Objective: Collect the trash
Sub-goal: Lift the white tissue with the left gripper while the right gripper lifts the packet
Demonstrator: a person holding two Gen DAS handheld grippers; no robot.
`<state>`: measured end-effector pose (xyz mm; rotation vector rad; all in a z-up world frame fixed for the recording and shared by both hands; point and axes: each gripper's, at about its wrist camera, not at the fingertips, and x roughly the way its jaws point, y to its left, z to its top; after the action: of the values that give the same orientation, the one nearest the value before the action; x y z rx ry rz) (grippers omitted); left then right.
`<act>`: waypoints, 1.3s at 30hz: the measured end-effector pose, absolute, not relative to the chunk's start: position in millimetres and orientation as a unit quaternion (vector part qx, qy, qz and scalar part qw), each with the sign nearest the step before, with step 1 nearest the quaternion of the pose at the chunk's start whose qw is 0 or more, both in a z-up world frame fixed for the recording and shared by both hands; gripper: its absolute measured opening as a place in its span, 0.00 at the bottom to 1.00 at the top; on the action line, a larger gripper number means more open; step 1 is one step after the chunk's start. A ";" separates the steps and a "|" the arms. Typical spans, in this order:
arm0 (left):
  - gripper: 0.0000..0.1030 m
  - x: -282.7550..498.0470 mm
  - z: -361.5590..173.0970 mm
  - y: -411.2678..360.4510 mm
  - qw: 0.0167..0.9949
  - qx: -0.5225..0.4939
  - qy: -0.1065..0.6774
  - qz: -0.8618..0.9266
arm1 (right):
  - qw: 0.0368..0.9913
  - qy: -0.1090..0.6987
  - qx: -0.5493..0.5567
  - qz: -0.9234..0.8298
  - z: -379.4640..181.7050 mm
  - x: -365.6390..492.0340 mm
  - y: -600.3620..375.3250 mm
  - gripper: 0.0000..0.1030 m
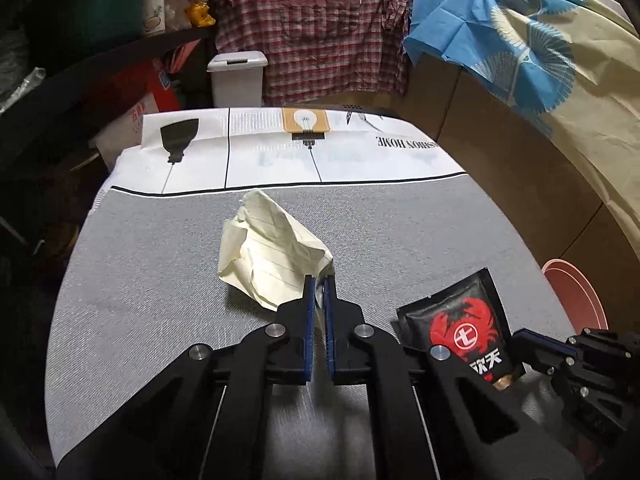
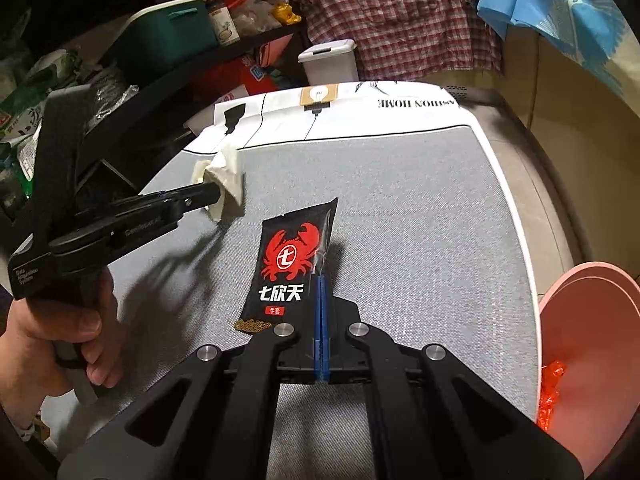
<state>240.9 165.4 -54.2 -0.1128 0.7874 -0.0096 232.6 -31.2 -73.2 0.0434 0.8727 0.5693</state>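
Pickup step: L gripper [image 1: 319,282] was clamped on the crumpled paper [image 1: 268,254], R gripper [image 2: 322,280] pinched the black packet [image 2: 294,268], both just above the table [image 2: 420,208]; next imo carry both to pink bin [image 2: 592,320].

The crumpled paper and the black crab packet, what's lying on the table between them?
Nothing: in the right wrist view only bare grey tablecloth separates the crumpled paper from the black crab packet.
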 end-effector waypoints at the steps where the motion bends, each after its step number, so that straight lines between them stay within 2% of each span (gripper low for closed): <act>1: 0.04 239.2 -52.0 164.3 0.923 -0.054 0.382 -0.005 | 0.868 0.415 0.021 0.272 -71.9 232.0 -32.6 0.00; 21: 0.04 160.1 18.5 129.9 0.936 -0.055 0.349 -0.003 | 0.890 0.367 0.035 0.268 -15.9 198.6 -72.0 0.00; 39: 0.04 99.2 63.9 90.8 0.940 -0.051 0.337 -0.005 | 0.907 0.322 0.007 0.272 59.1 151.3 -116.7 0.00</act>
<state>99.2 90.8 63.9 -0.1034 0.6877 -0.0096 151.3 -116.7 59.1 0.0142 0.6637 0.5615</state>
